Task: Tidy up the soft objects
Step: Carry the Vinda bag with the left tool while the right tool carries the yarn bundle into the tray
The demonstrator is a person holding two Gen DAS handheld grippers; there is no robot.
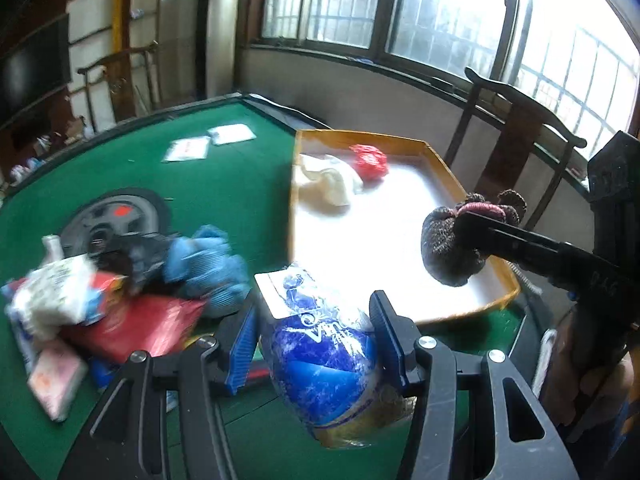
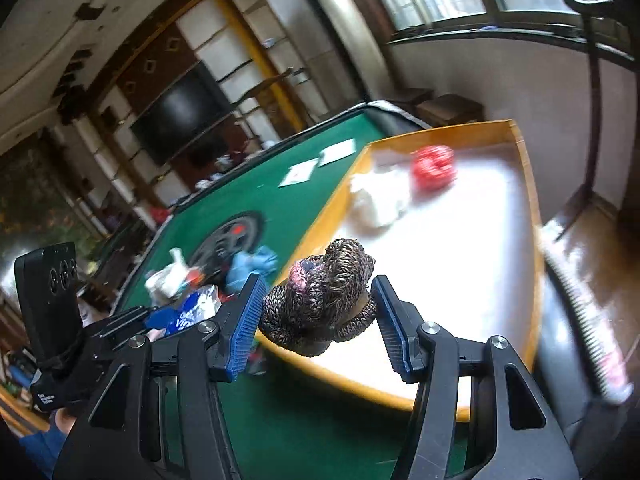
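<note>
Both held aloft for drop-in: left hand-held gripper [image 1: 314, 344] pinching blue tissue pack [image 1: 324, 360], right hand-held gripper [image 2: 320, 320] pinching brown knit toy [image 2: 320, 300] over tray [image 2: 528, 184] w/ other soft items.

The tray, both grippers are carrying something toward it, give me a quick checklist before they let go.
1. Left gripper holds blue packet: ok.
2. Right gripper holds brown knitted item: ok.
3. Knitted item over tray: ok.
4. Blue packet over tray: not ok, short of the near rim.
5. Free floor in tray beside white cloth and red item: ok.
6. Grippers clear of each other: ok.
</note>
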